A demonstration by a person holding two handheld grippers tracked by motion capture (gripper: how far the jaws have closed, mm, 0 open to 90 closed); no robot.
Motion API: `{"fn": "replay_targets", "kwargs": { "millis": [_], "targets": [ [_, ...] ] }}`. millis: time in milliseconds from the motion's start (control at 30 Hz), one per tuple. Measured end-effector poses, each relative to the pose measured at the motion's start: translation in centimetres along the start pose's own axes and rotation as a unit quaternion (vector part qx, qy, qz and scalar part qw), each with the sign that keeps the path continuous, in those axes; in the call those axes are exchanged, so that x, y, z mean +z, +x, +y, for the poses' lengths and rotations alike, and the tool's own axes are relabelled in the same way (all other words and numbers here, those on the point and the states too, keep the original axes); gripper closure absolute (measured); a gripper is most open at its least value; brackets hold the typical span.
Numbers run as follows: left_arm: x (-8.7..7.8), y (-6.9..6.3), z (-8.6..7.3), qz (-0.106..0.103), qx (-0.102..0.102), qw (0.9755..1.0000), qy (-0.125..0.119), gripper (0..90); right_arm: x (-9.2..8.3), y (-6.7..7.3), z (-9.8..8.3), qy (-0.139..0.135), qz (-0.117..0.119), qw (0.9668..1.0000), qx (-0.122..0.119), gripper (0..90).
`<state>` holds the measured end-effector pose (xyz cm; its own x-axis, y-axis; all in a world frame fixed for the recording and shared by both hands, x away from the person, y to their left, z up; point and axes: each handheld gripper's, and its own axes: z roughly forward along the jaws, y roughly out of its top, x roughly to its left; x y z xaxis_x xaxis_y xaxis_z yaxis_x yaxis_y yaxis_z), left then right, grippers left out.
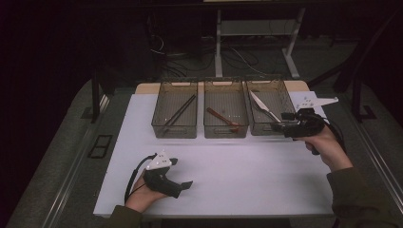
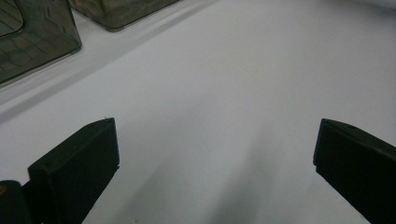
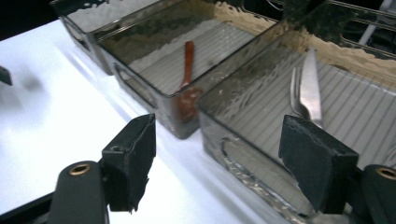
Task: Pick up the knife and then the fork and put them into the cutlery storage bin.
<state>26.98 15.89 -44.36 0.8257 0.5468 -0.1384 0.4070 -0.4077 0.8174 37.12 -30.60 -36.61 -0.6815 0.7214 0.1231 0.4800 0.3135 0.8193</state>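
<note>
Three smoky clear bins stand in a row at the back of the white table (image 1: 237,166). The left bin (image 1: 174,130) holds dark chopsticks (image 1: 179,113). A red-brown spoon (image 1: 223,118) (image 3: 187,60) lies in the middle bin (image 1: 225,131) (image 3: 135,84). In the right bin (image 1: 261,129) (image 3: 243,158) lie a silver knife (image 1: 263,107) (image 3: 313,84) and a fork (image 3: 295,88). My right gripper (image 1: 281,121) (image 3: 219,130) hovers at that bin's front right corner, open, nothing between its jaws. My left gripper (image 1: 181,173) (image 2: 215,126) rests low near the table's front left, open and empty.
Beyond the table's far edge are desk legs and cables on a dark floor. A wide stretch of bare white table lies between the bins and the front edge. Corners of two bins (image 2: 32,42) show at the top left of the left gripper view.
</note>
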Motion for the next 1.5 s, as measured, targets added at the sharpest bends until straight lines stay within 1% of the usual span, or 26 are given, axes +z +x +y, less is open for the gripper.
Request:
{"fn": "replay_targets", "kwargs": {
  "millis": [133,200,267,367,467,600,667,867,1000,1133,1200,1233,1300,1400,1500],
  "targets": [
    [0.0,0.0,0.0,-0.001,0.0,1.0,0.0,0.0,-0.2,1.1,-1.0,-0.01,-0.001,0.9999,-0.007,22.2],
    [0.0,0.0,0.0,-0.001,0.0,1.0,0.0,0.0,-0.2,1.6,-1.7,-0.013,-0.007,0.9999,-0.007,19.2],
    [0.0,0.0,0.0,-0.001,0.0,1.0,0.0,0.0,-0.2,2.1,-2.5,-0.021,-0.013,0.9997,-0.002,19.0],
    [-0.1,-0.1,0.0,0.0,0.0,1.0,-0.001,0.0,-0.2,2.6,-3.4,-0.021,-0.011,0.9997,0.003,18.1],
    [-0.1,-0.1,0.0,0.0,0.002,1.0,-0.002,0.0,-0.1,3.2,-4.2,-0.02,-0.023,0.9995,0.006,17.3],
    [-0.2,0.0,0.0,0.0,0.003,1.0,-0.003,0.0,-0.3,3.7,-5.4,-0.027,-0.025,0.9992,0.017,17.3],
    [-0.2,-0.1,0.1,0.0,0.002,1.0,-0.004,0.0,-0.4,4.0,-5.9,-0.034,-0.024,0.9988,0.027,17.3],
    [-0.2,-0.1,0.1,0.001,0.003,1.0,-0.004,0.0,-0.5,5.3,-7.4,-0.041,-0.011,0.9989,0.018,17.2],
    [-0.2,-0.2,0.1,0.001,0.004,1.0,-0.003,0.0,-0.3,6.2,-8.4,-0.037,-0.001,0.9993,0.01,16.0],
    [-0.2,-0.2,0.1,0.001,0.005,1.0,-0.003,0.0,-0.1,7.1,-9.4,-0.036,0.011,0.9992,0.011,16.0],
    [-0.2,-0.2,0.1,0.001,0.004,1.0,-0.003,0.0,0.0,7.3,-9.8,-0.032,0.013,0.9994,0.009,16.0],
    [-0.2,-0.2,0.1,0.001,0.005,1.0,-0.003,0.0,0.0,7.5,-10.0,-0.03,0.015,0.9994,0.012,16.0],
    [-0.2,-0.2,0.1,0.001,0.004,1.0,-0.003,0.0,0.0,7.8,-10.4,-0.031,0.015,0.9993,0.014,16.0],
    [-0.3,-0.1,0.1,0.001,0.004,1.0,-0.004,0.0,-0.3,8.1,-10.8,-0.027,0.011,0.9996,0.006,16.0],
    [-0.2,-0.1,0.1,0.001,0.003,1.0,-0.003,0.0,-0.7,8.1,-11.2,-0.024,0.001,0.9997,-0.005,16.0]
  ]
}}
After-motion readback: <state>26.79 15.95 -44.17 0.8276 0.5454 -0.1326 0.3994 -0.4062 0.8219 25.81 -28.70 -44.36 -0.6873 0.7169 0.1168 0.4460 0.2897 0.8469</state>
